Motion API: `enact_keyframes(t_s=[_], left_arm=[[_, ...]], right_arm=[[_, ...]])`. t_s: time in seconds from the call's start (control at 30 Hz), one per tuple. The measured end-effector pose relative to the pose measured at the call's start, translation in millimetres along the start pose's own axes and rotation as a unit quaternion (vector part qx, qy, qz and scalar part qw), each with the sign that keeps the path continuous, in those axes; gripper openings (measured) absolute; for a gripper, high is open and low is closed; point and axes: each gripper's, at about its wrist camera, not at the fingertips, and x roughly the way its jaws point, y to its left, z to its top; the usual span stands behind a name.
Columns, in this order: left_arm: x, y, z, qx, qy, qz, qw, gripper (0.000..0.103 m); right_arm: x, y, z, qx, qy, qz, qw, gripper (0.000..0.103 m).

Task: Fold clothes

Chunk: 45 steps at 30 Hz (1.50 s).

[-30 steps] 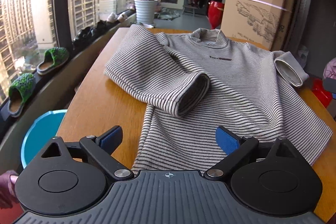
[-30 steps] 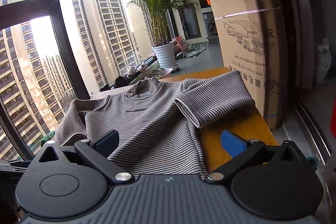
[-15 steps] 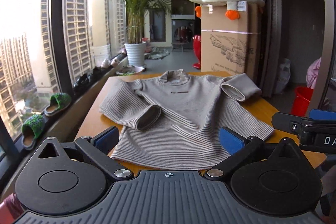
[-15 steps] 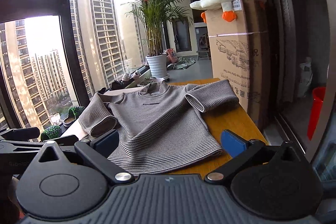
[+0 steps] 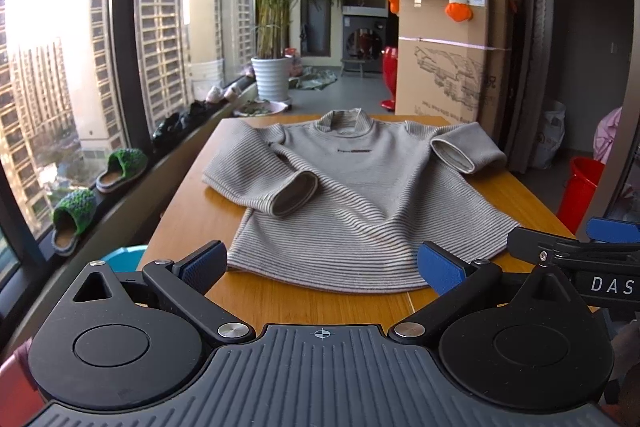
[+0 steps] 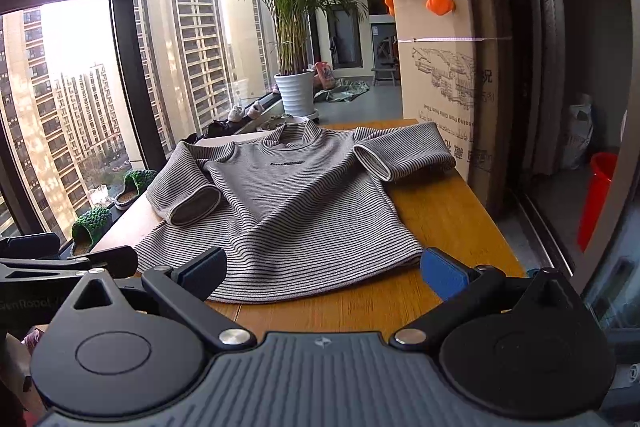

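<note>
Both grippers released, held at the near edge of the worktop before a striped sweater.

The left gripper (image 5: 322,267) and right gripper (image 6: 323,270) each hold their blue pads spread wide with nothing between them, just short of the hem. The striped sweater (image 5: 360,195) lies face up on the wooden worktop (image 5: 192,203), collar at the far end and both sleeves folded inward over the body. A cardboard box (image 5: 448,67) stands beyond the far right corner.
</note>
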Motion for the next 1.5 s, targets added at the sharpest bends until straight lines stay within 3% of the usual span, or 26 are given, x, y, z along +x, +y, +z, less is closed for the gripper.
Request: enact_keyframes(t_s=[0.57, 1.5], left_arm=[[14, 6, -7, -0.006, 0.043, 0.003, 0.9991, 0.103], [15, 2, -8, -0.008, 0.042, 0.001, 0.9991, 0.103]], right_arm=[[10, -1, -3, -0.007, 0.046, 0.004, 0.999, 0.103], [5, 0, -4, -0.023, 0.04, -0.008, 0.999, 0.103]])
